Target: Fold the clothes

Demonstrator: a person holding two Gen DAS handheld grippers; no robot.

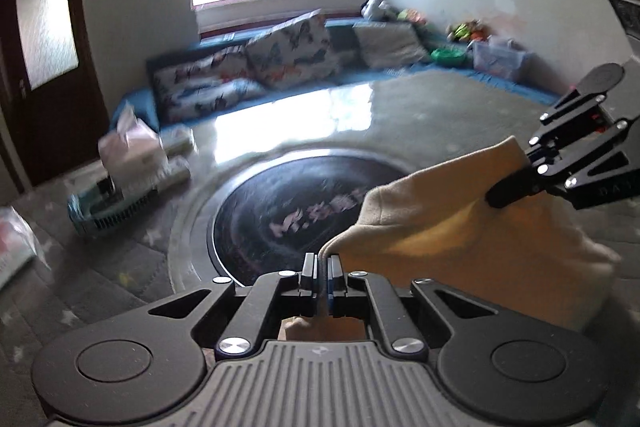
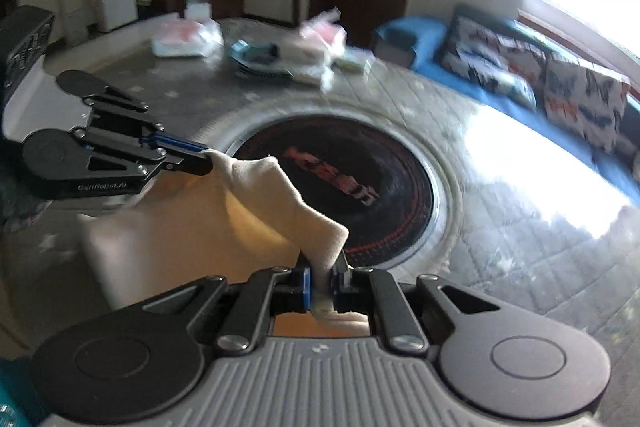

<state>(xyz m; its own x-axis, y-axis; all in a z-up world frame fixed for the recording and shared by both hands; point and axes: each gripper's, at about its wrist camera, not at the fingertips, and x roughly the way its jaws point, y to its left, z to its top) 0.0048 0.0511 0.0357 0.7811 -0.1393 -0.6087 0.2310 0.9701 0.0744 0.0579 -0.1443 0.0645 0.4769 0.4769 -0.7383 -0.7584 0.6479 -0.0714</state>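
Note:
A beige garment (image 1: 460,227) hangs stretched between my two grippers above a round table. In the left wrist view my left gripper (image 1: 322,267) is shut on one corner of it, and my right gripper (image 1: 516,179) pinches the other corner at the right. The right wrist view shows the same from the other side: my right gripper (image 2: 322,275) is shut on a fold of the beige garment (image 2: 248,211), while my left gripper (image 2: 204,157) clamps the far corner at the left. The cloth below the held edge droops toward me.
The table (image 1: 360,115) carries a dark round hotplate inset (image 1: 296,211) in its middle. A small teal fan (image 1: 104,207), tissue packs (image 1: 132,151) and plastic bags (image 2: 188,37) lie at its far side. A blue sofa with patterned cushions (image 1: 248,75) runs under the window.

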